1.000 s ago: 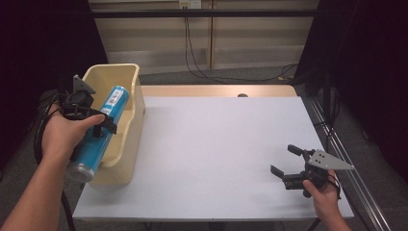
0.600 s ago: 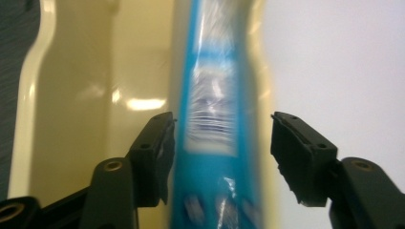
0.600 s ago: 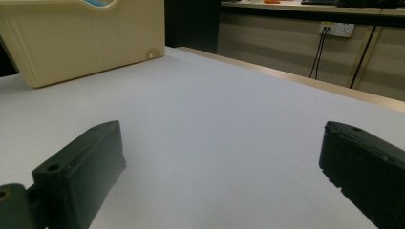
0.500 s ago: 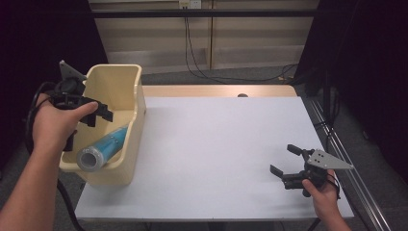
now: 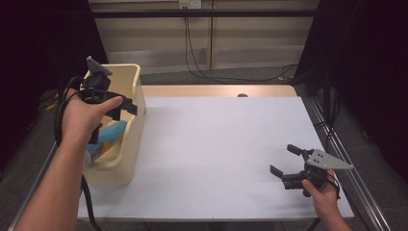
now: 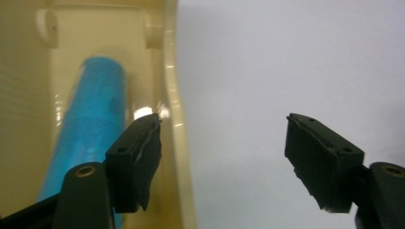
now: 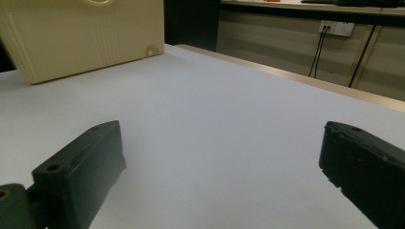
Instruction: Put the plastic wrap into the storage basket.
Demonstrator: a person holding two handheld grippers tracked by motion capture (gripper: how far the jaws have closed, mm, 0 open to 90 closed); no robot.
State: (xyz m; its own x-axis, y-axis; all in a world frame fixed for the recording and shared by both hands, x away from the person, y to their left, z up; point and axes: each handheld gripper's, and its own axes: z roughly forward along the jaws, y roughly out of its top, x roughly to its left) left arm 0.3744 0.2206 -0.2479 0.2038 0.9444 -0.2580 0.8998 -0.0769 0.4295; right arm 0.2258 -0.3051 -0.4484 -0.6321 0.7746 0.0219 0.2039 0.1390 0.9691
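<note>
Left tool: jaws spread, empty, held above the rim of the cream plastic bin.
Right tool: jaws spread, empty, held low over the white worktop.
Blue cylindrical tube: lying inside the bin.
Risk: the bin, judged close to the worktop edge, could be knocked off.
Writing: none legible.

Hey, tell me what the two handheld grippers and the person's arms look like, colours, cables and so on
Both the left gripper and the right gripper are black, each with two blocky flat-faced jaws and a grey three-cornered plate on top. A black cable loops from the left one. The forearms are bare, with no sleeves in view.
</note>
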